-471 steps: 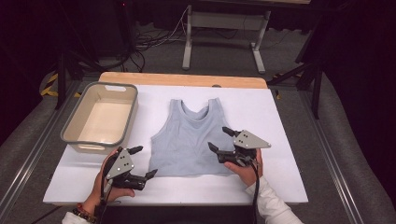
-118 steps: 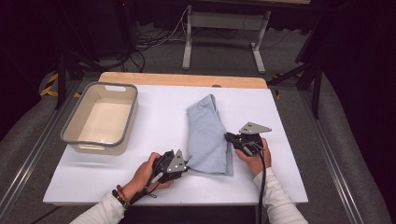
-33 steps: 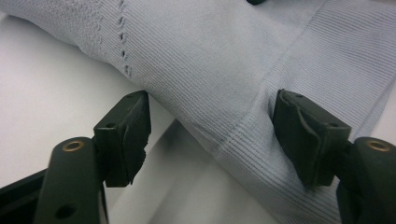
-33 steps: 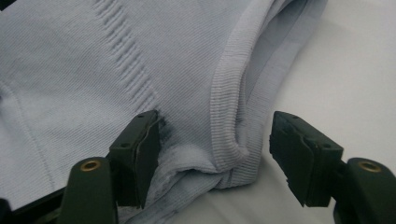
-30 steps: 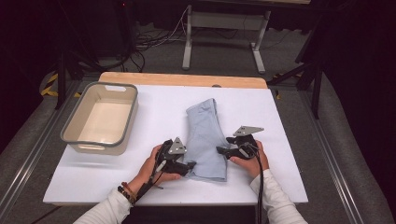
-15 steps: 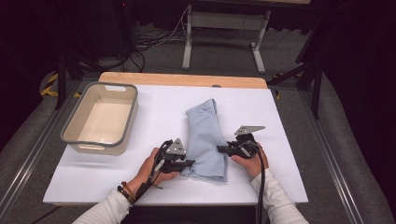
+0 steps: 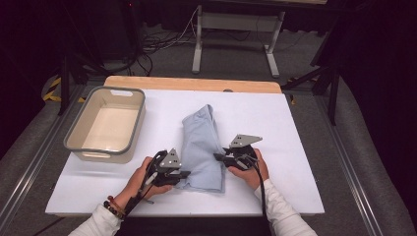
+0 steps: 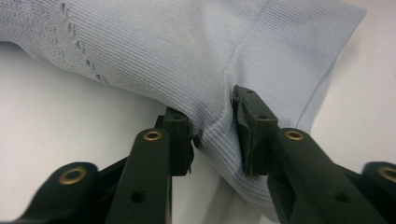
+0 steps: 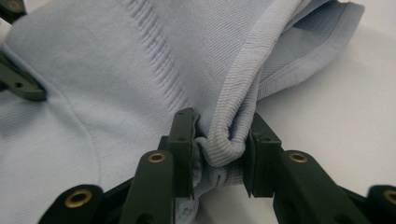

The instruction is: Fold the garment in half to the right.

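folding a light blue ribbed tank top (image 7: 201,147), already doubled lengthwise into a narrow strip lying mid-desk on the white desk (image 7: 305,128), right of the grey bin (image 7: 105,125). left gripper (image 7: 179,173) sits at the near-left edge of the strip, right gripper (image 7: 221,157) at its near-right edge, both on the hem end closest to the person.

left gripper view: jaws partly closed, a pinch of thin knit fabric bunched between them (image 8: 212,121); the jaws have just closed down and eased back slightly, cloth sits between the pads and looks gripped. right gripper view: jaws likewise partly closed on a rolled fold of the thick ribbed hem band (image 9: 224,135), several layers stacked; same close-then-ease motion, band pinched between the pads.

handling: soft, limp, very light, stretchy knit. will sag and drape when lifted, no stiffness to keep the fold. layers may slide apart, so grab all layers together. hem band is the best hold, thicker and less slippery than the body knit. both corners should probably rise together to keep the fold square.

labels or writing: none readable; a small pattern of knit holes shows in the left gripper view, likely decorative, hard to tell. no brand tag visible.
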`<state>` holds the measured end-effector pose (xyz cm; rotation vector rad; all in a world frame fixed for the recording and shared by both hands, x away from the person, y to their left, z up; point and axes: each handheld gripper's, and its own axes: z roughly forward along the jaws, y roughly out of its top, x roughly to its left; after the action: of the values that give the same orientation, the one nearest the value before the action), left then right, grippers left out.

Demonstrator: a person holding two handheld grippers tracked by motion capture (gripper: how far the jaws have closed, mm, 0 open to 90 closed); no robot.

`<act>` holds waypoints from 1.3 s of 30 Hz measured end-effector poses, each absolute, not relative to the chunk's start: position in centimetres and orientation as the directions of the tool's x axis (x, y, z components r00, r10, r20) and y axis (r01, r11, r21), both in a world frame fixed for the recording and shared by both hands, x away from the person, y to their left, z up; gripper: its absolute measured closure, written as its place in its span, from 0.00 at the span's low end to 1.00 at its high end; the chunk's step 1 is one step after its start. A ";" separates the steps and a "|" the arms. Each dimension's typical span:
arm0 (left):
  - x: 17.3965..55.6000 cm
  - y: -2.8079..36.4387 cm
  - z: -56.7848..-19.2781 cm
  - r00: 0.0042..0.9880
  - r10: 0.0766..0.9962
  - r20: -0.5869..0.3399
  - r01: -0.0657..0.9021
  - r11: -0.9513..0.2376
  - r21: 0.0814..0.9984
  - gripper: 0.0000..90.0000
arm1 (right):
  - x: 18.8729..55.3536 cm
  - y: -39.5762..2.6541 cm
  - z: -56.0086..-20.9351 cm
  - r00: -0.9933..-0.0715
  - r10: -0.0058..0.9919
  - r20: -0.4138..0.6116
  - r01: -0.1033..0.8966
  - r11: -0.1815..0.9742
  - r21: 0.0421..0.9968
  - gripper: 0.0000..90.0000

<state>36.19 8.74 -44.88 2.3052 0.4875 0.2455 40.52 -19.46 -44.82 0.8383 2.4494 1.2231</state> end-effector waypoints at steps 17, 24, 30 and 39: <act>35.6 8.5 -44.8 0.899 0.423 0.117 0.213 -0.654 0.726 0.46 | 40.2 -20.4 -45.1 -0.763 0.643 -0.075 0.344 0.501 0.794 0.42; 35.5 9.0 -43.9 0.907 0.404 0.119 0.185 -0.637 0.748 0.37 | 39.6 -21.3 -44.3 -0.766 0.639 -0.076 0.305 0.464 0.832 0.46; 35.6 10.8 -42.3 0.909 0.408 0.082 0.178 -0.559 0.810 0.35 | 39.0 -21.6 -43.3 -0.773 0.630 -0.077 0.263 0.428 0.865 0.63; 37.6 10.7 -41.7 0.895 0.432 0.107 0.133 -0.489 0.862 0.74 | 38.8 -20.9 -41.7 -0.783 0.612 -0.110 0.183 0.395 0.900 0.97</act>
<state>37.64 10.74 -41.69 2.0721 0.4065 0.3831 38.78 -20.93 -41.75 0.6823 2.2314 1.3608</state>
